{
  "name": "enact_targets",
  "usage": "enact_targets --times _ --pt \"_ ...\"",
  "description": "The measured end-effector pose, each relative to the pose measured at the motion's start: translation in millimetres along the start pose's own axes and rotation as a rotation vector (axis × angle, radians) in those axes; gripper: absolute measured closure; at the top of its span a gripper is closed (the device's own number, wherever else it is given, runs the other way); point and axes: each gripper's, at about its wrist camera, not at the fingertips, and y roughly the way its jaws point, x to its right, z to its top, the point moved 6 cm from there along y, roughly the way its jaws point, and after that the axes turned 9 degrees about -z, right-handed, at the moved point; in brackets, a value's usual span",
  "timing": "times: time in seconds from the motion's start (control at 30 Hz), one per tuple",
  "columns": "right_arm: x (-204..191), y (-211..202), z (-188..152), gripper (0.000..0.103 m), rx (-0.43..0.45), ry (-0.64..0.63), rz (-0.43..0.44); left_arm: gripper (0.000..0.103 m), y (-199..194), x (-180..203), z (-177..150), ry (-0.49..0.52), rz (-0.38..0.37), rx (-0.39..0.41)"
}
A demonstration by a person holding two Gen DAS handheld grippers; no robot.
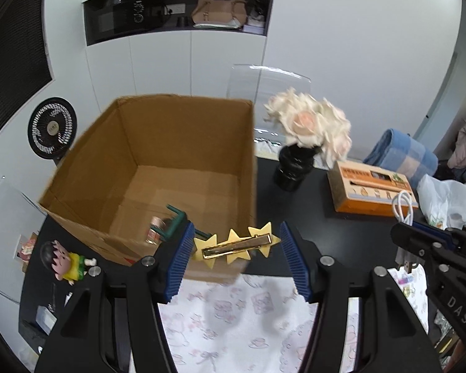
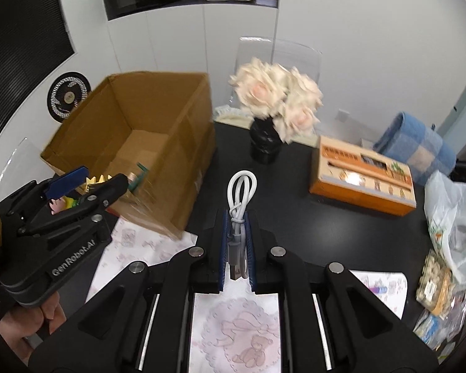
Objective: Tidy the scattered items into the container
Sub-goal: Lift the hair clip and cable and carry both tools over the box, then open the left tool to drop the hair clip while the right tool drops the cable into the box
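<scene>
Risking the star hair clip [image 1: 236, 245], loose between wide-open left hand-held gripper [image 1: 236, 256] jaws, missing the cardboard box [image 1: 183, 130]; right hand-held gripper [image 2: 237, 248] clamping white cable [image 2: 240, 199].

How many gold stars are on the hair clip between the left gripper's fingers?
3. The stars run in a row along the hair clip: one by the left finger, one in the middle, one towards the right finger. None seems hidden.

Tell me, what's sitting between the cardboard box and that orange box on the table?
A black vase of cream flowers stands between the cardboard box and the orange box, clearest in the right wrist view.
</scene>
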Motion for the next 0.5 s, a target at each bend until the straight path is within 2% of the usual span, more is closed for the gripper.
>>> enact_targets --times 0.23,0.5 --pt "-42 3 33 0.092 0.020 -0.041 0.020 0.047 -8 -40 23 -0.050 0.024 0.035" --pt "-86 12 61 0.092 0.030 -0.069 0.057 0.047 -5 -81 43 -0.109 0.042 0.039"
